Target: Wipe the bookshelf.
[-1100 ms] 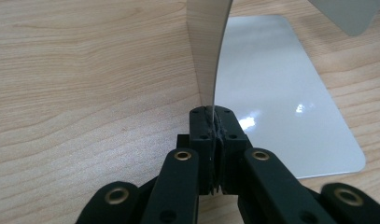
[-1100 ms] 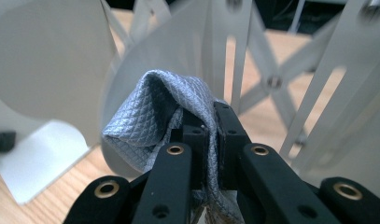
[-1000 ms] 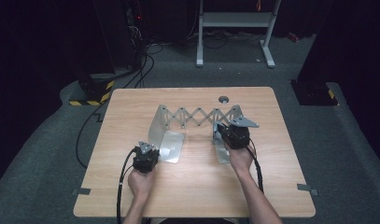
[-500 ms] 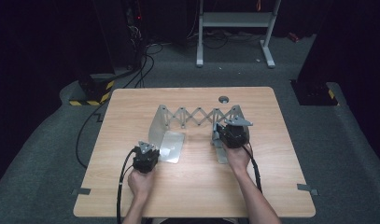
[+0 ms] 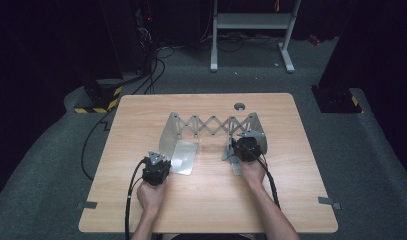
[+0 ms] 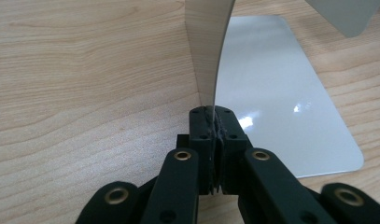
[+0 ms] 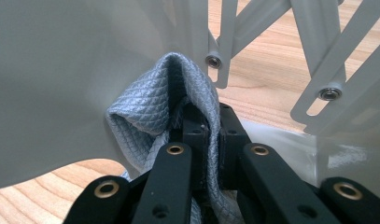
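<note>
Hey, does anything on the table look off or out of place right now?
Nothing spilled or broken. One oddity: a grey quilted cloth is bunched over the right gripper, draped around its shut jaws against the metal expanding rack. The left gripper pinches the rack's curved end panel.

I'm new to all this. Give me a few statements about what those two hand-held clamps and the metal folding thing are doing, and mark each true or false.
1. The left gripper is shut on the metal rack's thin upright plate. True.
2. The right gripper pinches a grey quilted cloth. True.
3. The rack lies folded flat. False: its scissor lattice is stretched out.
4. The table is glass. False: it is wood.
</note>
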